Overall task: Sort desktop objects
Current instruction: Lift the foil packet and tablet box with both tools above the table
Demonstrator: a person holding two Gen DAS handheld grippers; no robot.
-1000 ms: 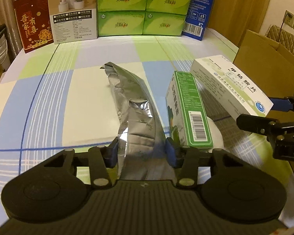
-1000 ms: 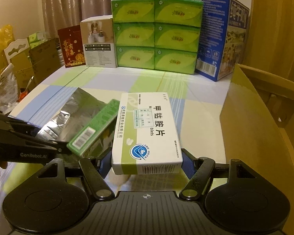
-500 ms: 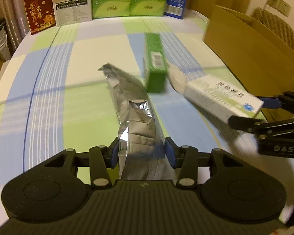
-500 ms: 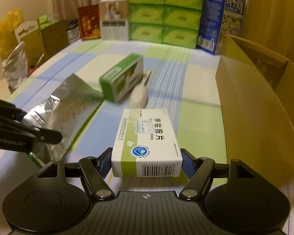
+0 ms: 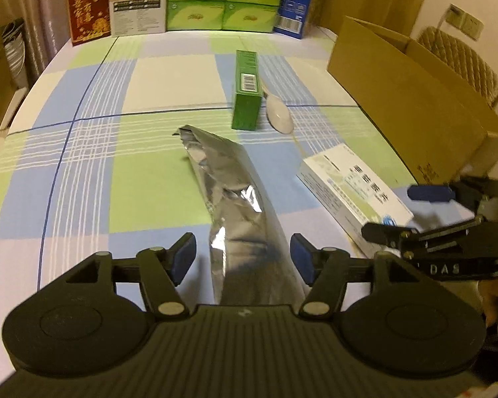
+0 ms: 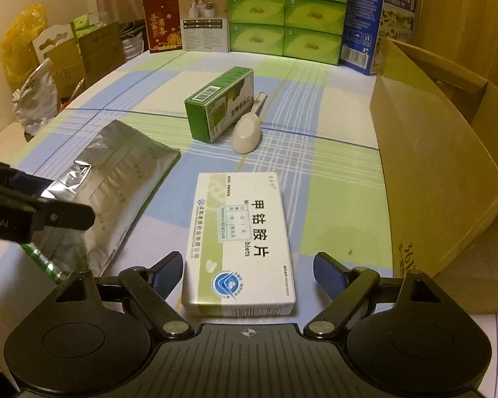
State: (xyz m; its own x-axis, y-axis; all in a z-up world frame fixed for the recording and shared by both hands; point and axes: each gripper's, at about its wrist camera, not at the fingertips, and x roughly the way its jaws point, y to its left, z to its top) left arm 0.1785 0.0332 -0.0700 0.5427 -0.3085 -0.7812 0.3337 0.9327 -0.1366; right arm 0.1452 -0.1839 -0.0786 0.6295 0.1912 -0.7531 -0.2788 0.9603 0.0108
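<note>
A silver foil pouch (image 5: 235, 199) lies on the checked tablecloth between the open jaws of my left gripper (image 5: 242, 258); it also shows in the right wrist view (image 6: 116, 185). A white medicine box (image 6: 242, 242) lies flat between the open jaws of my right gripper (image 6: 249, 273); it shows in the left wrist view (image 5: 352, 192) too. Neither gripper touches its object. Farther off stand a green box (image 5: 246, 89) (image 6: 220, 107) and a white scoop (image 5: 277, 112) (image 6: 247, 129) beside it.
An open cardboard box (image 6: 441, 152) (image 5: 411, 99) stands along the right edge of the table. Stacked green tissue packs (image 6: 285, 10), a blue carton (image 6: 375, 16) and other boxes line the far edge. Bags (image 6: 36, 99) sit off the left side.
Both grippers have pulled back toward the near edge, lowered their loads onto the cloth and opened. The pouch and the white box now lie released on the table.
</note>
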